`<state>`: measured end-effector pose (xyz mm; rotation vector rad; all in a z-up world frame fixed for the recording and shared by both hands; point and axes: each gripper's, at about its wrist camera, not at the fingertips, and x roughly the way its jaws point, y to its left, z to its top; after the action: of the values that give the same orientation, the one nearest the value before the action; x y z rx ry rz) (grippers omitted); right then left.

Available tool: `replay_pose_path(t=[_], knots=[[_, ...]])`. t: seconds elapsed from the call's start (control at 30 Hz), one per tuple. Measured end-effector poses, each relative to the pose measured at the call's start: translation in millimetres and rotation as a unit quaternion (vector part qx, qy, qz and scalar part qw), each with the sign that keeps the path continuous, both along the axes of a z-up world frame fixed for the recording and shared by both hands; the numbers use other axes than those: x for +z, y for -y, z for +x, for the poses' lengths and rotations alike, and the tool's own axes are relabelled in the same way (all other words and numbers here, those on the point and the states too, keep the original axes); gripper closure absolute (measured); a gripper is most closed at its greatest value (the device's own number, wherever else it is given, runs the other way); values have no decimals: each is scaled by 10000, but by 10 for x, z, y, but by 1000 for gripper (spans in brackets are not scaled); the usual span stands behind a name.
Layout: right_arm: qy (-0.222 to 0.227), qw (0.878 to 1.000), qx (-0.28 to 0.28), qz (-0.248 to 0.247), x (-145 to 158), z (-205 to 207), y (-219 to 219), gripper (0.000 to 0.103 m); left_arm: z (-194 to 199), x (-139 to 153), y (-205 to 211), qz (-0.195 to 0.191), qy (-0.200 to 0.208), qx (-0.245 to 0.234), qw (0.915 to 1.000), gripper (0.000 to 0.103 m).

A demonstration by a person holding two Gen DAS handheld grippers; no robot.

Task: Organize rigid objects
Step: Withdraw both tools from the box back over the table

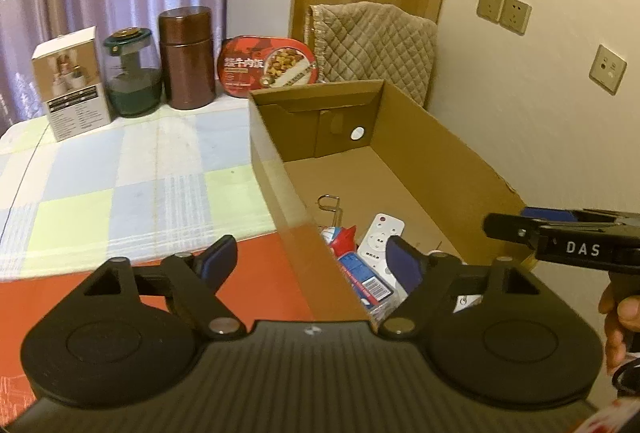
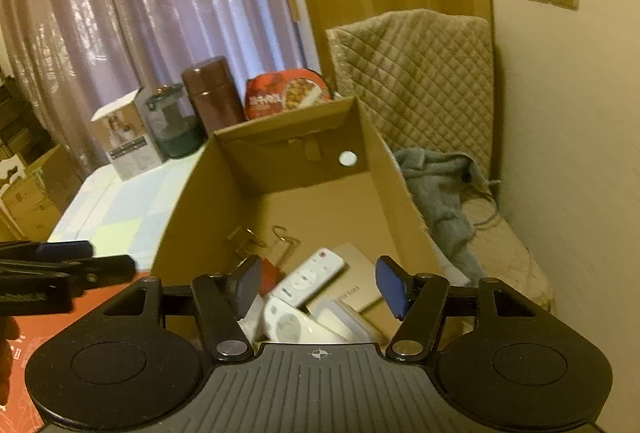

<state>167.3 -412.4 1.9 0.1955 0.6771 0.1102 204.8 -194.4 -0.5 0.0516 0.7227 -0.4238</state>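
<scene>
The cardboard box (image 2: 280, 173) fills mid-frame on the worktop (image 1: 120, 173), its long axis running away toward the curtain. Inside, at its near end, a white remote (image 2: 312, 275) lies flat, long axis slanting toward upper right. Left tongs (image 1: 308, 261) and right tongs (image 2: 320, 285) both gape, gripping nothing.

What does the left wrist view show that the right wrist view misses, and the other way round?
Only the left wrist view: the round-holed wall plate and the barcoded blue-and-red packet in the cardboard box.

Only the right wrist view: a grey cloth on the seat beside the box, a second white remote, and stacked cartons far left.

Both: the box, a white remote, the brown canister, green jar, white carton and red meal tray.
</scene>
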Motion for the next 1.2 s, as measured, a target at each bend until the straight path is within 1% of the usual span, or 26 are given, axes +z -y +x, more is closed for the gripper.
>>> replay_pose_path(t=[0.3,0.4,0.63,0.77,0.9,1.0,1.2], knots=[[-83,9999,-55,-22,164,-254,47,38,-273,121,-164,-190,18,224,9996,4],[-138,9999,-5,-74,218,-346,20,37,-387,153,-195,-161,51,296,9994,1],[-294,9995,65,-123,312,-588,-34,36,-688,171,-271,-120,-64,474,9988,1],[-351,9992,83,-194,338,-735,-76,35,-863,173,-320,-193,-251,550,9980,1],[-371,9990,116,-218,379,-884,-113,35,-1044,223,-367,-123,-167,692,9974,2],[-370,9989,127,-249,416,-991,-138,35,-1162,284,-420,-201,-133,794,9966,4],[-316,9991,122,-242,490,-1195,-182,35,-1340,402,-482,-269,-52,977,9948,4]])
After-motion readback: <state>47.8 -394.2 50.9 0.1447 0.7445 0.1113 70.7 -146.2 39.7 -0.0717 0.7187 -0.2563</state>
